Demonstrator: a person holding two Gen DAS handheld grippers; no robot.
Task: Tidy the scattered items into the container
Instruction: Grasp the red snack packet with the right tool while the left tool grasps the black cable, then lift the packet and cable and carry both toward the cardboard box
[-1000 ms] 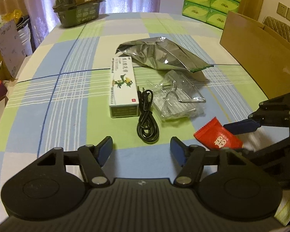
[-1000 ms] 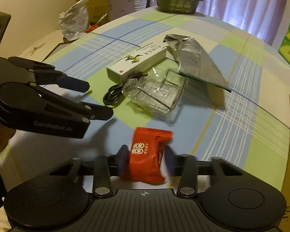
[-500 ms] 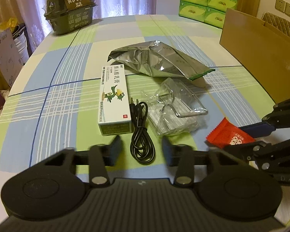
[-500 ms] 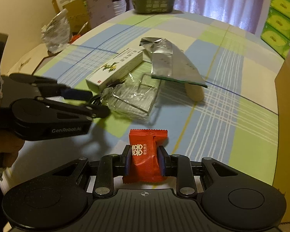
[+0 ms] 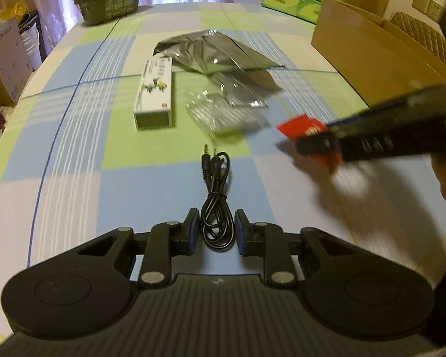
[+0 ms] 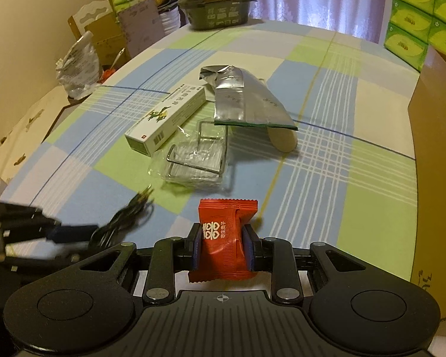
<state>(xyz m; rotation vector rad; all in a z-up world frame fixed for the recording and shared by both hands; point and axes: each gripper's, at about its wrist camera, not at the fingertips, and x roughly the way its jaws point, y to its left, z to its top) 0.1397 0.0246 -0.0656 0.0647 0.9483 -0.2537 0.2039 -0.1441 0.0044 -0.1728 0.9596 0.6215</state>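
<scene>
A: What has the right claw (image 6: 223, 245) got?

B: It is clamped on the red snack packet (image 6: 225, 239), one pad on each side, with the packet standing upright between them and lifted above the checked surface (image 6: 327, 154).

A: And the left claw (image 5: 216, 232)?

B: Its fingers (image 5: 191, 230) sit on either side of the coiled black audio cable (image 5: 216, 196). They are narrowed around the near loop, but I cannot tell whether they actually press it. The cable's two plugs point to the far side.

A: What lies beyond?

B: Farther off, at mid-surface, a clear plastic pack (image 6: 193, 160) with a bent wire piece in it. Just to its left lies a long white box (image 5: 156, 96) with a green picture. Behind both, a crumpled silver foil bag (image 6: 243, 98), its edge touching the white box.

A: Where is the container?

B: The cardboard box (image 5: 368, 50) stands at the right edge of the surface, well apart from the cable. A dark green packaged tub (image 6: 217, 0) sits at the far end, and green tissue packs (image 6: 416, 15) are stacked far right.
</scene>
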